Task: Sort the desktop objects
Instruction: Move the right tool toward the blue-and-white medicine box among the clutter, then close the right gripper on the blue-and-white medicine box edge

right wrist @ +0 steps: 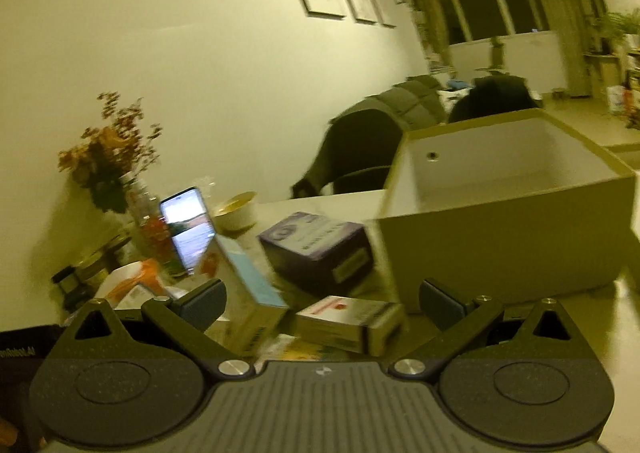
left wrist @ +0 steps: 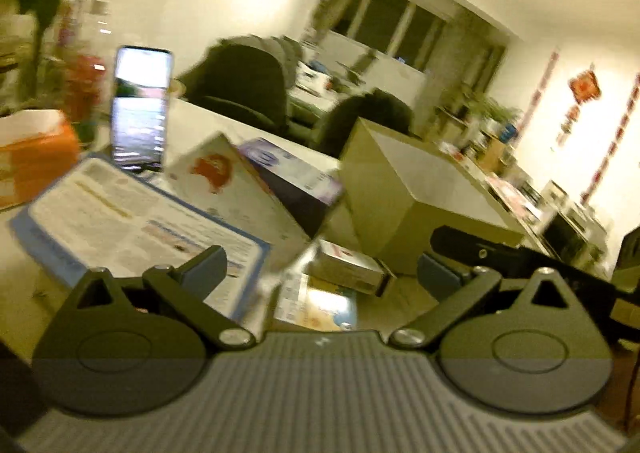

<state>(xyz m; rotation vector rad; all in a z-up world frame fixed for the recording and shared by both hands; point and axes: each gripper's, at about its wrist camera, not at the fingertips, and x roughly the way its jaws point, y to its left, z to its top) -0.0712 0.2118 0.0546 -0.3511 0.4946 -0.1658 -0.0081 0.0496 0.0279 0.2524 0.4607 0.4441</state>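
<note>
Now, left gripper (left wrist: 322,269): jaws wide, nothing held.
Right gripper (right wrist: 322,299): jaws wide, nothing held.
Boxes: red-marked box (right wrist: 348,319) flat just ahead; purple box (right wrist: 316,243) behind it; tall box (right wrist: 244,285) tilted at left.
Bin (right wrist: 508,209): open, right of boxes.
Phone (right wrist: 188,229): propped, lit.
Writing: blurred, unreadable.
</note>
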